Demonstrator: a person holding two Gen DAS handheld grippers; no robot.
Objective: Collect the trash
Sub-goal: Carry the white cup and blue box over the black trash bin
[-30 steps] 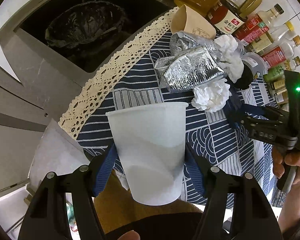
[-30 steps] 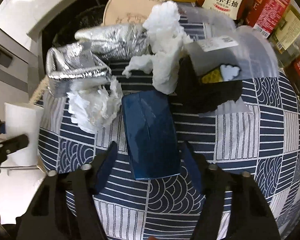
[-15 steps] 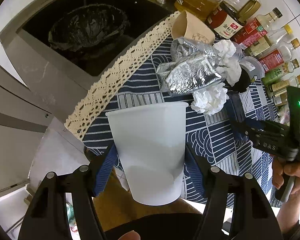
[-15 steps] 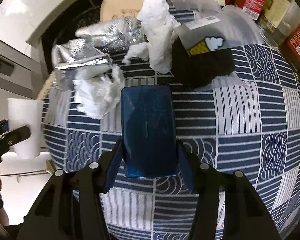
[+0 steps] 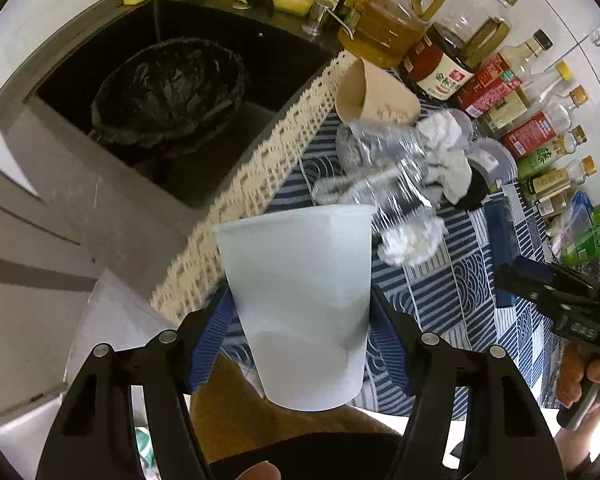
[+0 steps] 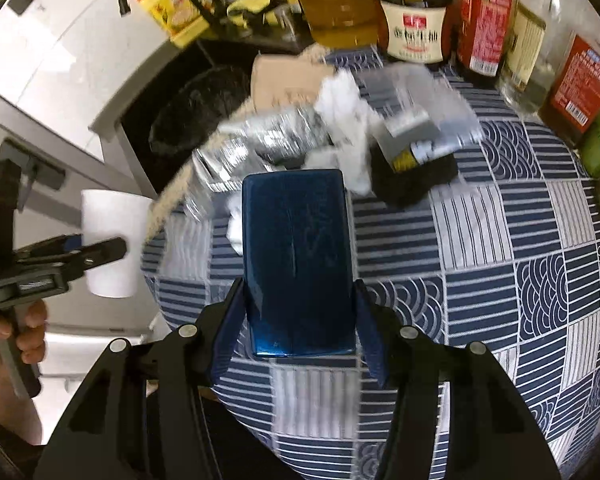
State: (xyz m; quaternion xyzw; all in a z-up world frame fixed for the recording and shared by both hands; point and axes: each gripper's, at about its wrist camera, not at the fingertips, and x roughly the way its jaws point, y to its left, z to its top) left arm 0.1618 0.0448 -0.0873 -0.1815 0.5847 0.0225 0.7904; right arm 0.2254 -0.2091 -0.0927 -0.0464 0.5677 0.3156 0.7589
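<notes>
1. A white plastic cup (image 5: 300,304) is held upright at the centre of the left wrist view, clamped between the blue pads of the left hand-held gripper (image 5: 300,316), which is closed on its sides.
2. In the right wrist view, a dark blue box (image 6: 298,260) is gripped by its long sides between the pads of the right hand-held gripper (image 6: 300,312), at the centre of the frame.
3. The blue-and-white patterned cloth (image 6: 500,260) on the worktop is seen beneath the box; whether the box touches it cannot be told.
4. A heap of trash is seen in the upper middle of the right view: a silver foil bag (image 6: 260,140), crumpled white tissue (image 6: 344,108) and a black packet (image 6: 416,176), all blurred.
5. A brown paper cup (image 5: 374,96) is seen lying on its side at the cloth's lace edge.
6. A bin lined with a black bag (image 5: 168,92) is seen in the sink at the upper left of the left view.
7. Bottles (image 5: 540,136) are lined up along the upper right.
</notes>
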